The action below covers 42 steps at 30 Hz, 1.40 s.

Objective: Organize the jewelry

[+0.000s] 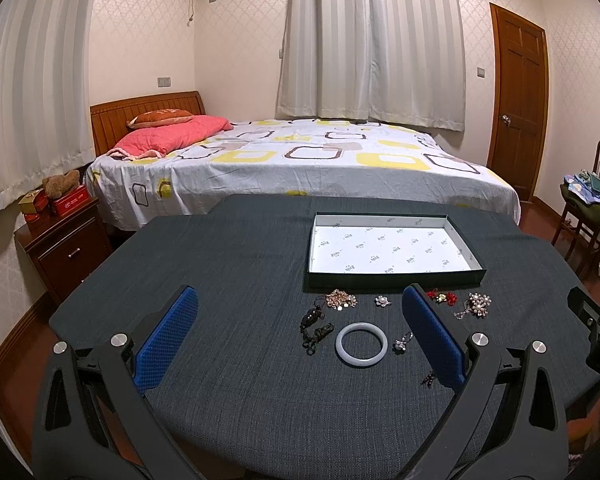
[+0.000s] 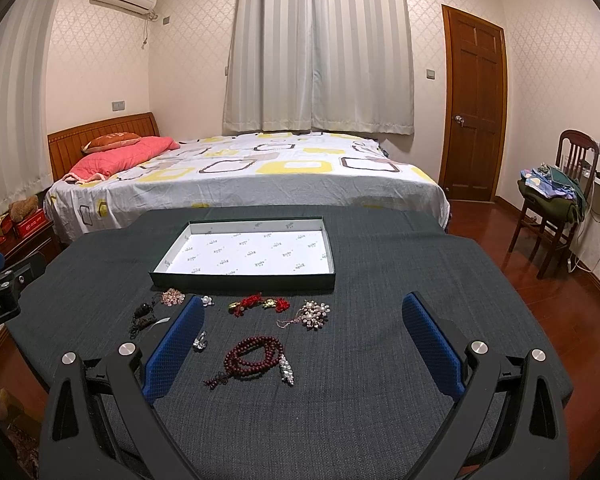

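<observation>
An empty dark green box lid with a white printed lining (image 1: 396,278) (image 2: 242,278) lies on the dark cloth table. In front of it lie several pieces of jewelry: a pale jade bangle (image 1: 361,344), a dark carved pendant (image 1: 315,330), a pink bead cluster (image 1: 341,299), a small pearl flower (image 1: 383,301), a red knot ornament (image 2: 258,303), a pearl brooch (image 2: 314,314), a dark red bead bracelet (image 2: 254,355) and a silver clip (image 2: 287,369). My left gripper (image 1: 300,300) is open above the table, before the bangle. My right gripper (image 2: 304,306) is open before the bracelet.
A bed (image 1: 300,160) stands behind the table. A nightstand (image 1: 66,248) with red boxes is at the left. A chair with clothes (image 2: 552,200) and a wooden door (image 2: 474,100) are at the right.
</observation>
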Motion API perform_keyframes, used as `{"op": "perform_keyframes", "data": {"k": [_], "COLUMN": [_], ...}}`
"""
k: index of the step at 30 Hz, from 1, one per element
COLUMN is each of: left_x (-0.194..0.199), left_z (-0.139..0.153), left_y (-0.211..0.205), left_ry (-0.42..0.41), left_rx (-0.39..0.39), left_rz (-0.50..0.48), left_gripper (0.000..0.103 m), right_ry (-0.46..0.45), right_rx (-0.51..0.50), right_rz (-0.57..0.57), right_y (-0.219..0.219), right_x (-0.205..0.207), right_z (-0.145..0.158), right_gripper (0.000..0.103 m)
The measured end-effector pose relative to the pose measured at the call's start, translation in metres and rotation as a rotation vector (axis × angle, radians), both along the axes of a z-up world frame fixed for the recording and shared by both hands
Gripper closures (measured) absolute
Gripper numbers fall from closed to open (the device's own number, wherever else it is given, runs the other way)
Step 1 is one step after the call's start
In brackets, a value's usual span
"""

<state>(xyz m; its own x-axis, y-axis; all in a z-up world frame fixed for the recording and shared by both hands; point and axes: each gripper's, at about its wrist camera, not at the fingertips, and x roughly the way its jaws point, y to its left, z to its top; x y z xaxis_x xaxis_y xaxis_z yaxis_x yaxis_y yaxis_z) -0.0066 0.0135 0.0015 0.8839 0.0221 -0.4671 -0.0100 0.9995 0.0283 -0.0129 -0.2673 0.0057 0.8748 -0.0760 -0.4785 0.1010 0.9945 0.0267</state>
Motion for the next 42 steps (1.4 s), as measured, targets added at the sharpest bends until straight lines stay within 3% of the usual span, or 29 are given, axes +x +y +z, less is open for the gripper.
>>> {"op": "perform_keyframes", "data": {"k": [23, 30, 32, 33, 34, 42], "left_x": [0.002, 0.015, 0.022, 0.026, 0.029, 0.052], "left_z": [-0.003, -0.022, -0.031, -0.037, -0.04, -0.068], "left_y": [-0.003, 0.0, 0.002, 0.003, 0.004, 0.007], "left_ry": [-0.011, 0.043, 0.069, 0.088, 0.1, 0.158], "left_rx": [0.004, -0.01, -0.013, -0.016, -0.018, -0.025], "left_rz": [-0.004, -0.013, -0.013, -0.011, -0.006, -0.009], "left_gripper": [0.003, 0.003, 0.003, 0.003, 0.003, 0.004], "right_ry": [-0.027, 0.086, 0.132, 0.176, 0.219, 0.325], "right_rx": [-0.008, 0.011, 0.025, 0.027, 0.036, 0.072], "right_rz": [0.002, 0.026, 0.037, 0.045, 0.053, 0.076], "right_y": [-0.002, -0.007, -0.007, -0.007, -0.007, -0.003], "right_x": [0.011, 0.033, 0.04, 0.047, 0.055, 0.082], "right_z": [0.012, -0.042, -0.061, -0.074, -0.086, -0.131], "right_gripper": [0.007, 0.008, 0.022, 0.045, 0.052, 0.052]}}
